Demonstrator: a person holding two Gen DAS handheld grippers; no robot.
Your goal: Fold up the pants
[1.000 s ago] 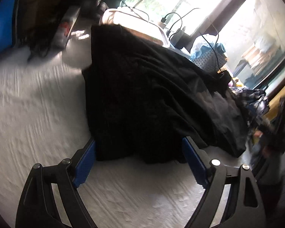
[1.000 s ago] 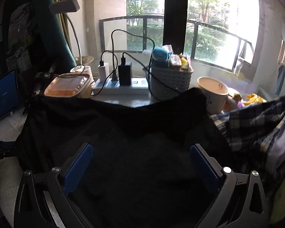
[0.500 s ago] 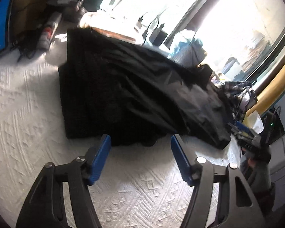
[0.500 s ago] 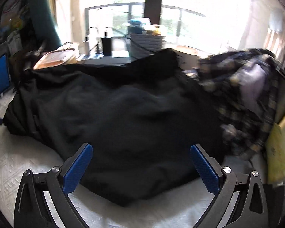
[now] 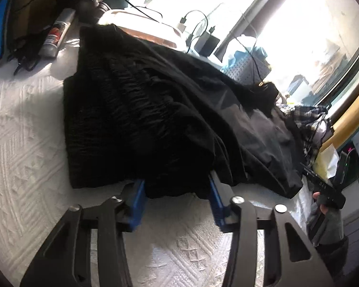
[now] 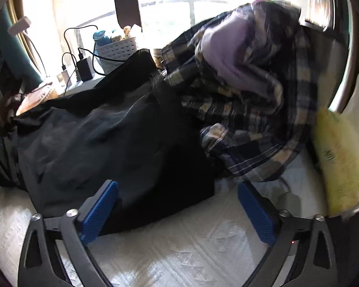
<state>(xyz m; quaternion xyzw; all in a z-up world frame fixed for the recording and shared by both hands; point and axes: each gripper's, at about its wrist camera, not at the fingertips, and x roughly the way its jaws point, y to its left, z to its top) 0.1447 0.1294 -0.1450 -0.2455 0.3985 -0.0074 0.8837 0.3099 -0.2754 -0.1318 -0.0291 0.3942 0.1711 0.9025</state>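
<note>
At the far left of the left wrist view a spray can [image 5: 58,33] lies on the white textured bed cover [image 5: 24,148], well apart from the black pants [image 5: 136,110]. The pants lie in a loose, partly folded heap across the middle of the cover, their ribbed waistband end toward the left and the smoother cloth trailing off to the right. The left tool [image 5: 177,193] is at the near hem of the pants: its blue pads [image 5: 138,199] stand on either side of a bunched fold of the black cloth and the jaws are closing on it, though a gap still shows and the pads do not yet press the fabric. Beyond the pants sit a black charger [image 5: 207,43] with its cables and a white perforated basket [image 5: 245,68] by the bright window. At the right edge a gloved hand [image 5: 325,220] grips the other handle.

In the right wrist view the right tool [image 6: 177,208] hovers low over the cover with its jaws spread wide and only just beginning to close; the near corner of the pants [image 6: 122,148] lies between the pads, touching neither. Right of the pants, a plaid garment [image 6: 246,100] is piled up, overlapping their far edge. Farthest right lies a yellow bag [image 6: 339,162].
</note>
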